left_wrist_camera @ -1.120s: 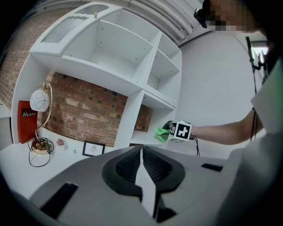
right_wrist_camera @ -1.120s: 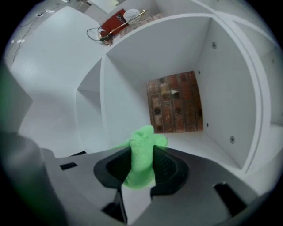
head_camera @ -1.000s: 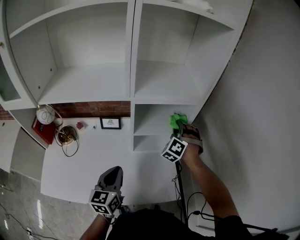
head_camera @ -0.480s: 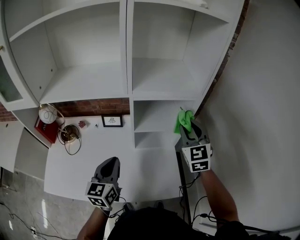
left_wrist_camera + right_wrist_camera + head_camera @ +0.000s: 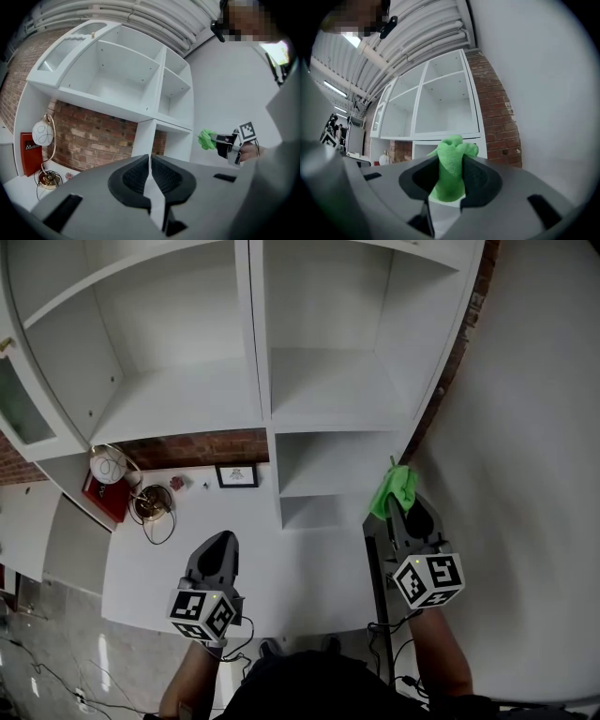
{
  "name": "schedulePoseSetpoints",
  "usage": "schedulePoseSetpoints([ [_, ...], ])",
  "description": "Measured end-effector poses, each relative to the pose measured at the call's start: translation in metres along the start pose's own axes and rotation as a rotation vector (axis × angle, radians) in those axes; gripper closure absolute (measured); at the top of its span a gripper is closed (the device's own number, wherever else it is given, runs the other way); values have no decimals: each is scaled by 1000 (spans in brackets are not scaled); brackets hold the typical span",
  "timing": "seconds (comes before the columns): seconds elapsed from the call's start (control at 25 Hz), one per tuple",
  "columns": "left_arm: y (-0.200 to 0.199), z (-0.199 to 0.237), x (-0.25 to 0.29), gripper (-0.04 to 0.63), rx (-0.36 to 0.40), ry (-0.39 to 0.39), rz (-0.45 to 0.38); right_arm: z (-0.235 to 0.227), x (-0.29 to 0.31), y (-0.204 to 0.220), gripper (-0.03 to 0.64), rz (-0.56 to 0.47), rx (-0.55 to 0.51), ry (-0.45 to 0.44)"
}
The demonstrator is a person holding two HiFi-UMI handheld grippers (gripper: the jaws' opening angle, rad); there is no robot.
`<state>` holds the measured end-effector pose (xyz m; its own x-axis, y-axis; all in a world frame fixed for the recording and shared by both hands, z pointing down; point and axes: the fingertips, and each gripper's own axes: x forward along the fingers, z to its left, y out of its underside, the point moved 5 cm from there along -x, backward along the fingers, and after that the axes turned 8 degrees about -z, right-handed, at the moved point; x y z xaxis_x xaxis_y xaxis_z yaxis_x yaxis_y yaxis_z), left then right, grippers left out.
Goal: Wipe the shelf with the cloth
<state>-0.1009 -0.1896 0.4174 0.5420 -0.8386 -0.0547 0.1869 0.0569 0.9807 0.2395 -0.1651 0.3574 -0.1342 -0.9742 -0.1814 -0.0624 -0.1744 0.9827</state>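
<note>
A white shelf unit (image 5: 265,418) with several open compartments fills the upper head view; it also shows in the right gripper view as the shelf unit (image 5: 440,110). My right gripper (image 5: 404,510) is shut on a bright green cloth (image 5: 396,487), held in the air just off the unit's right side, near the small lower compartment (image 5: 323,472). The cloth (image 5: 451,168) bunches up between the jaws. My left gripper (image 5: 217,557) is shut and empty, low over the white counter (image 5: 281,577). From the left gripper view the cloth (image 5: 206,139) hangs at the right.
On the counter's left stand a round white lamp (image 5: 110,465), a red book (image 5: 101,495), a coiled brass object (image 5: 150,503) and a small framed picture (image 5: 237,474) against the brick wall (image 5: 187,450). A white wall (image 5: 525,427) bounds the right; a cable (image 5: 373,587) runs down there.
My right gripper has pulled the cloth out of the small lower compartment, back and to the right, clear of the shelf. The left gripper has hardly moved.
</note>
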Motion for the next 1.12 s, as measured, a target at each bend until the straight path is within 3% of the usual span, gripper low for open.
schedulePoseSetpoints([
  [0.2, -8, -1, -1, 577, 8, 1, -16, 3, -15, 0, 492, -20, 36, -3],
  [0.76, -8, -5, -1, 577, 22, 1, -25, 17, -26, 9, 492, 4, -168, -18],
  [1.12, -7, -8, 2, 577, 26, -8, -23, 15, -27, 14, 492, 25, -193, -13],
])
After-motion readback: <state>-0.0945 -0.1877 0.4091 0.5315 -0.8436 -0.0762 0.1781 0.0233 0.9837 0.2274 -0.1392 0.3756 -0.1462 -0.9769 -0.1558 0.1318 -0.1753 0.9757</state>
